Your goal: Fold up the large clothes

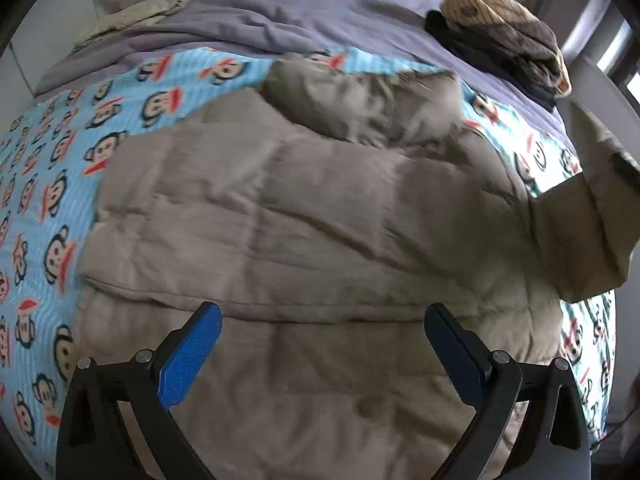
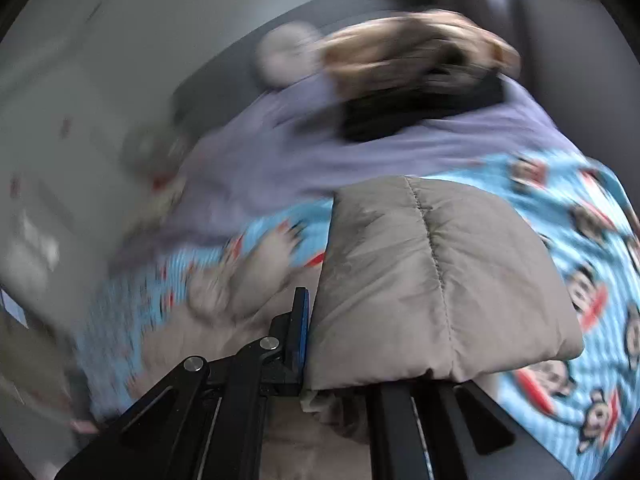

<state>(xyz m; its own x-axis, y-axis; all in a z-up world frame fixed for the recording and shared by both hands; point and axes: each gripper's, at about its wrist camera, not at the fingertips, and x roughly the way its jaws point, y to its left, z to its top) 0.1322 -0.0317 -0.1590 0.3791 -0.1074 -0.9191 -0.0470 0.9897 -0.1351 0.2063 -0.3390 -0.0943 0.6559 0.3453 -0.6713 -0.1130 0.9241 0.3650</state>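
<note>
A large beige quilted jacket (image 1: pixel 304 216) lies spread on a bed over a blue monkey-print sheet (image 1: pixel 44 184). My left gripper (image 1: pixel 322 320) is open just above the jacket's near part, its blue pads (image 1: pixel 188 356) wide apart and empty. My right gripper (image 2: pixel 310 320) is shut on a folded edge of the jacket (image 2: pixel 432 280) and holds it lifted above the bed; that lifted flap also shows at the right of the left wrist view (image 1: pixel 588 216). The right view is blurred by motion.
A purple blanket (image 1: pixel 320 12) covers the far half of the bed. A pile of dark and tan clothes (image 1: pixel 504 40) sits at the far right on it, also in the right wrist view (image 2: pixel 420 76). A light cloth (image 1: pixel 136 16) lies far left.
</note>
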